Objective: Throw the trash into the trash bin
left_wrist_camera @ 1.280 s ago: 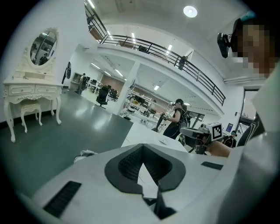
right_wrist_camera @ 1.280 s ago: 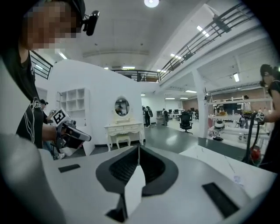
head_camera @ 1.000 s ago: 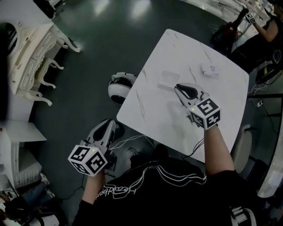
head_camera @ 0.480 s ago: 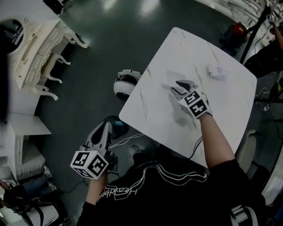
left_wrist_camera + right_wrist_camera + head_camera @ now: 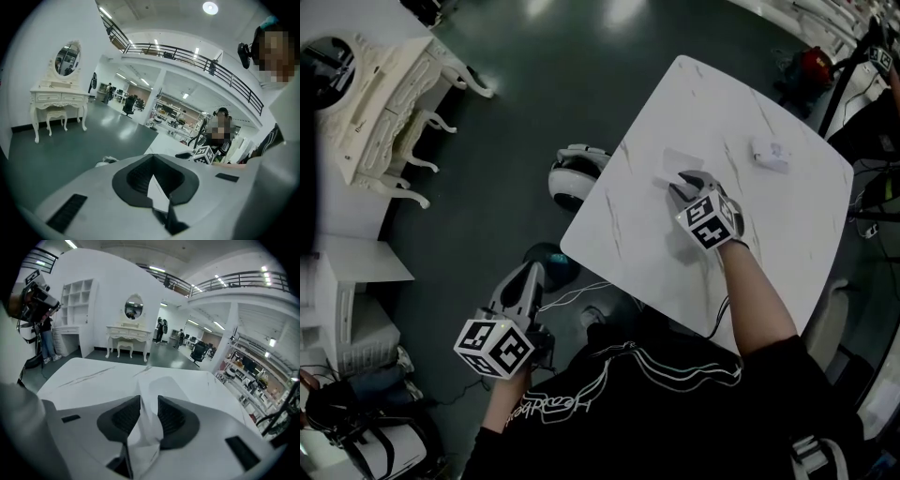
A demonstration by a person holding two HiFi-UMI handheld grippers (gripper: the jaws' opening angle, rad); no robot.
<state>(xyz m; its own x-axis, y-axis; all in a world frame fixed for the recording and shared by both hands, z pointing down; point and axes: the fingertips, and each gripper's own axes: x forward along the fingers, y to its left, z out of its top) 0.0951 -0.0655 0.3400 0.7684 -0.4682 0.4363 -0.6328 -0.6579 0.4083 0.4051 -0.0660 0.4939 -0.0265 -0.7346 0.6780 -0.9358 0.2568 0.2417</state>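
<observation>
A pale, thin sheet of trash (image 5: 680,160) lies on the white marble table (image 5: 787,225). My right gripper (image 5: 685,185) is low over the table at the sheet's near edge. In the right gripper view a white fold of the sheet (image 5: 149,420) stands up in the gap between the jaws, which have opened within the last second and stand apart. My left gripper (image 5: 528,278) hangs over the floor beside a dark round bin (image 5: 551,260). It is shut, with a white paper scrap (image 5: 157,191) sticking out between its pads.
A small white object (image 5: 772,154) lies near the table's far right corner. A white rounded device (image 5: 577,174) sits on the floor against the table's left edge. Cables (image 5: 581,295) trail under the table. A white dressing table (image 5: 380,89) stands far left.
My right gripper has come down from above the table to the pale sheet and moved slightly away from me. The left gripper has barely shifted.
</observation>
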